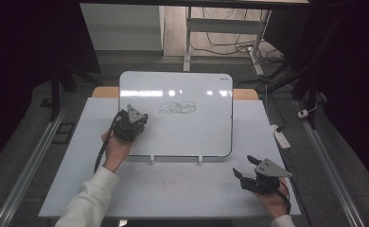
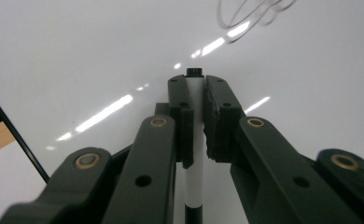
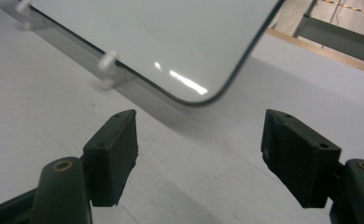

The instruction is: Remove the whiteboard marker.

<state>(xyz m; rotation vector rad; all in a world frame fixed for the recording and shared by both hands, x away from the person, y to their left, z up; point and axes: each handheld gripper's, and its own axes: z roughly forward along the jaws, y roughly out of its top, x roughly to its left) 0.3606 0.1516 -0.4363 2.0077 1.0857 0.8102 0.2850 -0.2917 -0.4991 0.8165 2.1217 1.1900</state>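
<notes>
While the left claw [image 2: 195, 93] clamps it, the marker [image 2: 194, 154] stands between both pads.

Left tongs [image 1: 128, 124] over whiteboard [image 1: 206, 132] beside scribble [image 1: 176, 109]; right tongs [image 1: 244, 169] on table [image 1: 182, 189].

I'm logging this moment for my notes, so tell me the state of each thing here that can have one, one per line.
Left claw: shut on the marker, over the whiteboard.
Marker: white-barrelled, clamped lengthwise between the pads, dark end toward the board.
Right claw: open, nothing between its pads, low over the table.
Whiteboard: propped on two small white clips, a dark scribble on its upper middle.
Table: white-topped, with a faint red mark near the front.
</notes>
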